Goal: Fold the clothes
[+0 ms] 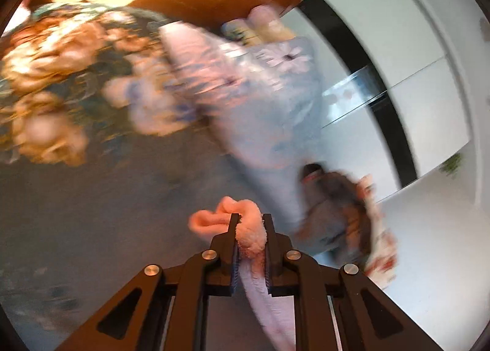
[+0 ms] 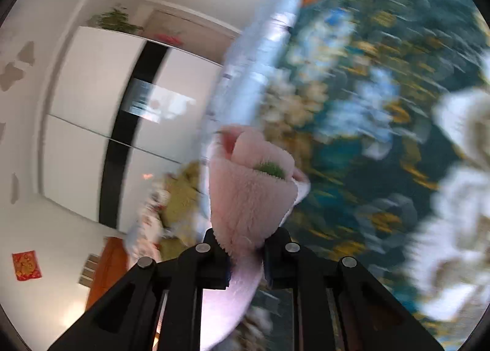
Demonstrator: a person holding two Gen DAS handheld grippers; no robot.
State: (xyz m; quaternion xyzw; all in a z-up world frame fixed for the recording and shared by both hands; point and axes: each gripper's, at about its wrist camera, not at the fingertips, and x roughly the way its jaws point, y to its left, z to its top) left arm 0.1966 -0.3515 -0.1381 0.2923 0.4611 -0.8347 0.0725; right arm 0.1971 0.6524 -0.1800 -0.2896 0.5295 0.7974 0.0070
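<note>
Both grippers clamped tight

Left gripper has fleece between its fingers; pile of clothes at 2 o'clock beside it, bedspread at 10, wardrobe at 1, behind the bedding.

Right gripper: black jaws closed on a bunched fold of pink fleecy garment, a small green patch showing on its upper edge. Beyond, blurred: a dark teal floral bedcover at right with a pale blue cloth along its edge. At left, a white wardrobe with a black vertical strip.
</note>
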